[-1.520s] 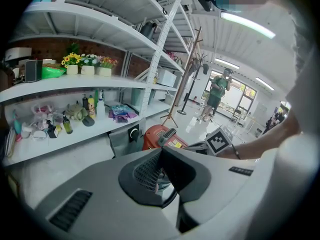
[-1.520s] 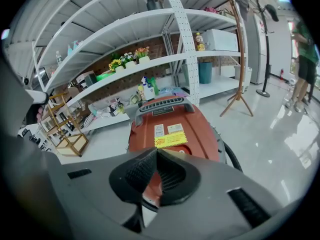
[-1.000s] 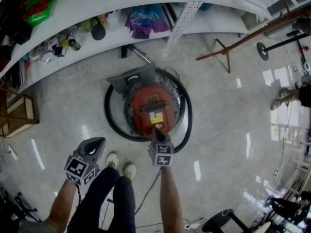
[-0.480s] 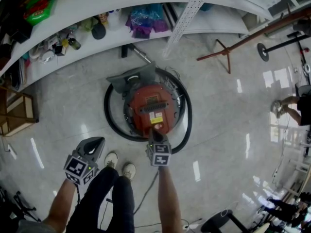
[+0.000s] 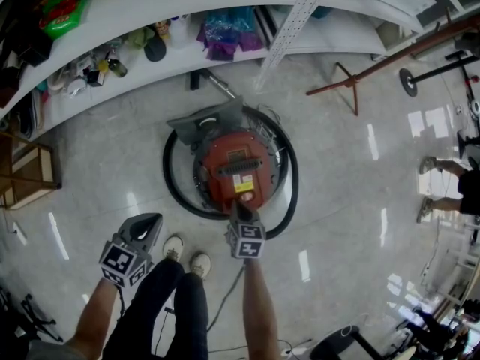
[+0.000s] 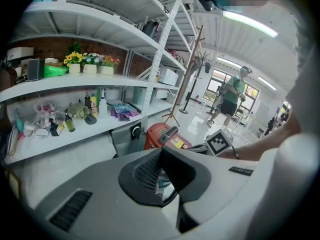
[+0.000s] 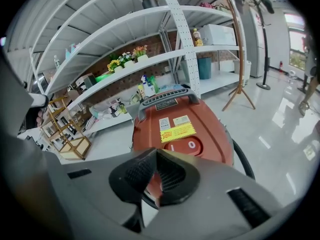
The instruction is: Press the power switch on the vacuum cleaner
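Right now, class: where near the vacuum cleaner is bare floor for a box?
Bare floor lies between the black hose and the coat stand, and left of the hose toward the wooden rack. Crowded: the shelf behind.

Reaching far with the right gripper (image 5: 241, 207), left gripper (image 5: 148, 222) low at the near left.

Stretches the bare right forearm (image 5: 259, 306) straight out from the near edge, gripper tips pointing far and down, jaws pressed together with nothing between them. Holds the left gripper closer to the body on a bare left forearm (image 5: 94, 317), angled toward the far right, jaws likewise closed and empty. Stands with legs (image 5: 169, 298) in dark trousers between the arms, pale shoes (image 5: 187, 255) side by side.
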{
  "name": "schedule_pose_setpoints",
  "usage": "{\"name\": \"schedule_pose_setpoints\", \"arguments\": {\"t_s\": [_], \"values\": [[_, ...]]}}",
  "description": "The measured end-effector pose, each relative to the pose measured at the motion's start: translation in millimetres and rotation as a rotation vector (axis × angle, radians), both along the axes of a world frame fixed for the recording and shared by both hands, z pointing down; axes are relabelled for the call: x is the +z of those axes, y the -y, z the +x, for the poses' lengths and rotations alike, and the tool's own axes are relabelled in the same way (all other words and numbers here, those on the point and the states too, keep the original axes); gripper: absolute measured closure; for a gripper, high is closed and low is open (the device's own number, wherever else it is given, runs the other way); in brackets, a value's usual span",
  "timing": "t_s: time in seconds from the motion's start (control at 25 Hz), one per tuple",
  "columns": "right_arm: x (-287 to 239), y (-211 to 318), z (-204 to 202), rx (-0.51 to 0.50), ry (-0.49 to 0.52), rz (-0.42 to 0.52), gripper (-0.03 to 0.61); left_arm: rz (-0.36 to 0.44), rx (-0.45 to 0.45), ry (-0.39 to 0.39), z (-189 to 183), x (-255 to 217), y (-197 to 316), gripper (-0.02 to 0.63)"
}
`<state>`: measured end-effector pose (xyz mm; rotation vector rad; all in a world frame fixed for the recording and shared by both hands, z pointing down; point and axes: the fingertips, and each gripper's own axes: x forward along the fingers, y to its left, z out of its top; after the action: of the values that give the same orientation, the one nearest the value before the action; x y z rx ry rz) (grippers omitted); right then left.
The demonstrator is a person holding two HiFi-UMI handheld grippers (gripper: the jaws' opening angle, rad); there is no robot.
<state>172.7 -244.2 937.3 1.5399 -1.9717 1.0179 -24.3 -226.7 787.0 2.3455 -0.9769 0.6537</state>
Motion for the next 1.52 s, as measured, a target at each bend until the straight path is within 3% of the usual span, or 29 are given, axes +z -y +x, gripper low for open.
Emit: {"name": "schedule_pose_setpoints", "arguments": {"t_s": [0.28,0.84,1.52], "values": [[-2,-2,0,-0.001,0.005,-0.004,0.569,-0.004,-0.003,-0.001,0,-2,-1,0.606],[-9,5,1,0.010,-0.088,0.024,0.566,-0.014,-0.002,-0.002,2,-1,-2,0.605],[-13,3,8,0.027,-0.095,0.031,0.568,-0.013,-0.014,-0.002,4,-2,-2,0.606]]}}
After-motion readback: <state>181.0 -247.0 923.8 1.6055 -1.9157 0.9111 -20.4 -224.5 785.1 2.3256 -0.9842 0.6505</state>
